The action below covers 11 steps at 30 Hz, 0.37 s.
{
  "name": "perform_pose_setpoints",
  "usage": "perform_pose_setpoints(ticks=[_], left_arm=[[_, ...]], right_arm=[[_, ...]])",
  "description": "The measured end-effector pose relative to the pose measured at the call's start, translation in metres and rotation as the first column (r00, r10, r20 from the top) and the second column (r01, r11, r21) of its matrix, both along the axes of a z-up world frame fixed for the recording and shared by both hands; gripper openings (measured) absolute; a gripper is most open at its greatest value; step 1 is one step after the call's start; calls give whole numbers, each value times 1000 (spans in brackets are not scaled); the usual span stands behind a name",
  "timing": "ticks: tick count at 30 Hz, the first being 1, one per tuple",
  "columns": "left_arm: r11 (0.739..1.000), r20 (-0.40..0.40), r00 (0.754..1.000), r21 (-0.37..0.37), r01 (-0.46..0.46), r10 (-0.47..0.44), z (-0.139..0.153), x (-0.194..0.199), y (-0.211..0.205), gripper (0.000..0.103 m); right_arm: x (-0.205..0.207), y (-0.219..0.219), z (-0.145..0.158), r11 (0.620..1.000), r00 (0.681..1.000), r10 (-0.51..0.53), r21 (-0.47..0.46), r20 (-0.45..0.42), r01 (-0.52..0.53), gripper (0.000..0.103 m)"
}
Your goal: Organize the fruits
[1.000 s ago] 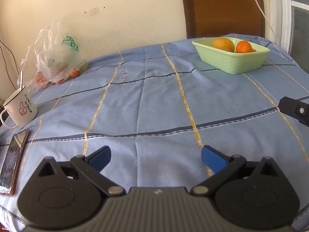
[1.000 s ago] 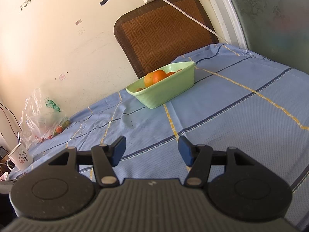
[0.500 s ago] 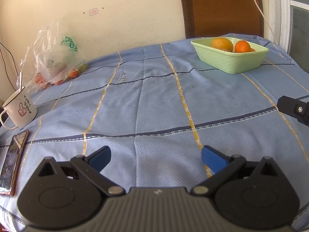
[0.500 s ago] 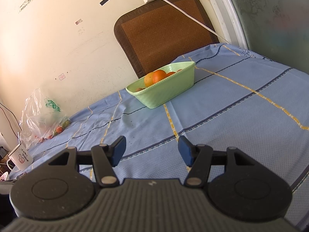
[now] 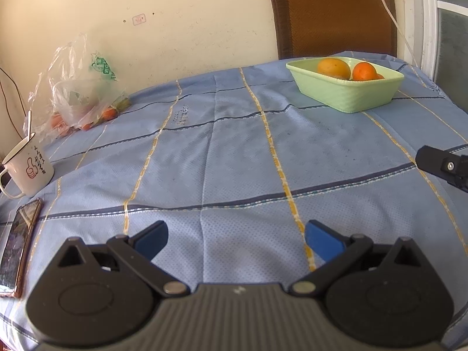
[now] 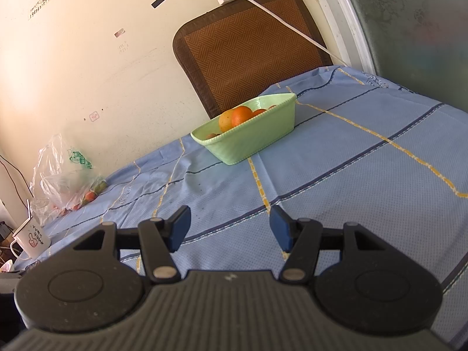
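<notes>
A light green rectangular basket (image 5: 348, 95) stands at the far right of the blue tablecloth and holds several orange fruits (image 5: 333, 68). It also shows in the right wrist view (image 6: 254, 137), with the fruits (image 6: 238, 117) above its rim. My left gripper (image 5: 235, 241) is open and empty, low over the near cloth. My right gripper (image 6: 229, 228) is open and empty, well short of the basket. A part of the right gripper shows at the right edge of the left wrist view (image 5: 444, 166).
A clear plastic bag (image 5: 79, 96) with small red fruits lies at the far left by the wall. A white mug (image 5: 27, 166) and a phone (image 5: 16, 242) sit at the left edge. A brown chair back (image 5: 333, 14) stands behind the table.
The left wrist view has shifted slightly, so the basket sits a little further left. The right gripper has not visibly moved. Both stay open.
</notes>
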<state>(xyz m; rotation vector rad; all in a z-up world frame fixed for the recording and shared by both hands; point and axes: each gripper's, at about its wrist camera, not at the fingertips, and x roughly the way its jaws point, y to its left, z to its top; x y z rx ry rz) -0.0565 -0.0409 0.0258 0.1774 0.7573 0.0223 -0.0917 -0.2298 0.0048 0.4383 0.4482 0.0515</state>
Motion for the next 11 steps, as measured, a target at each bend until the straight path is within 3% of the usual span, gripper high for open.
perform_pose_setpoints(ticks=[11], left_arm=[[1000,40,999,-17,13,-12,6,0,2,103]], right_arm=[[1,1,0,1000,1000,10,-13,8,-9,62]])
